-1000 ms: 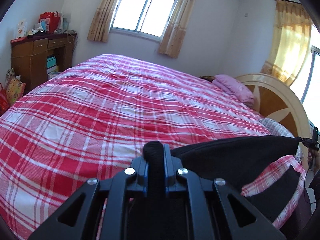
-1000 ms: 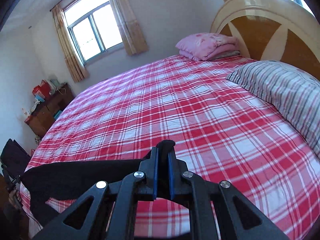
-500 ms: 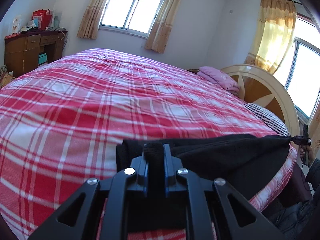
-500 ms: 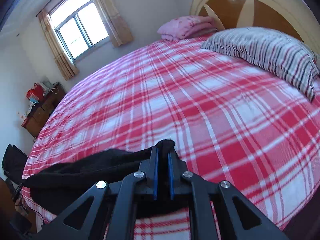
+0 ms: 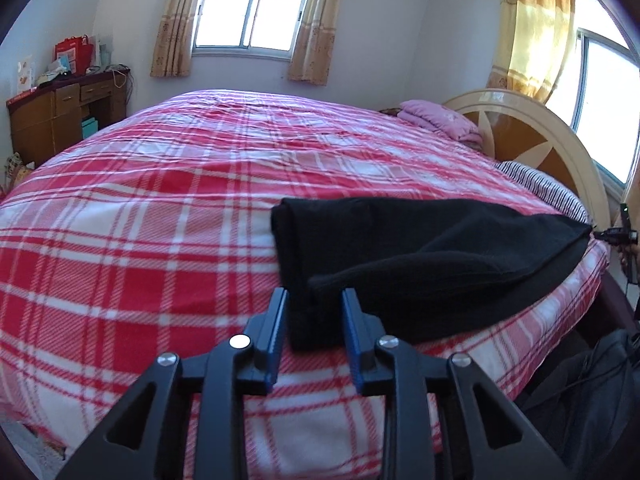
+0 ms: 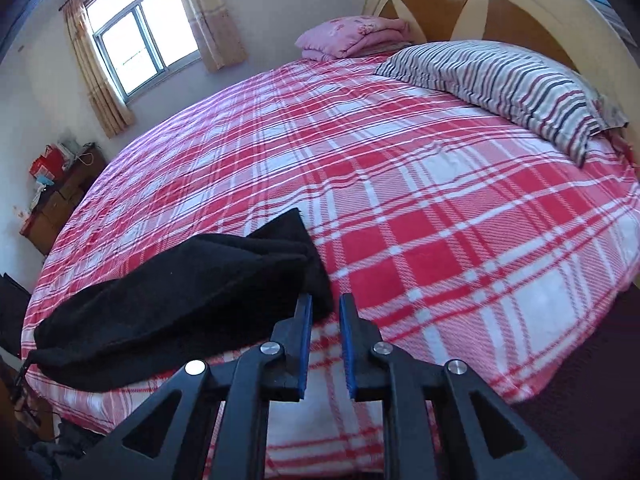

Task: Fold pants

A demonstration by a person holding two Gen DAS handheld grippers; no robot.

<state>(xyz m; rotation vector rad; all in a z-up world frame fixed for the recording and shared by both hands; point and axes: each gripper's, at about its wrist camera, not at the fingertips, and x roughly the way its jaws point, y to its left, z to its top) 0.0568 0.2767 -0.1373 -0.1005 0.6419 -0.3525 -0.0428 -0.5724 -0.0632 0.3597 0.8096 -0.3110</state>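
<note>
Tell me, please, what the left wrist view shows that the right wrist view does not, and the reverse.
Only the left wrist view shows the second window with its yellow curtain, and the left gripper, its jaws opening around a fold of the black pants. Only the right wrist view shows the whole striped pillow and the right gripper, jaws opening beside the pants' corner. Both share the pants, the plaid bed cover, the pink bedding and the headboard.

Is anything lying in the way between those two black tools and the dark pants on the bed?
Nothing visible does. The black pants lie on the plaid bedspread, one end between the opening jaws of the left tool. The right tool, jaws also opening, sits at the other end. The striped pillow lies well away.
</note>
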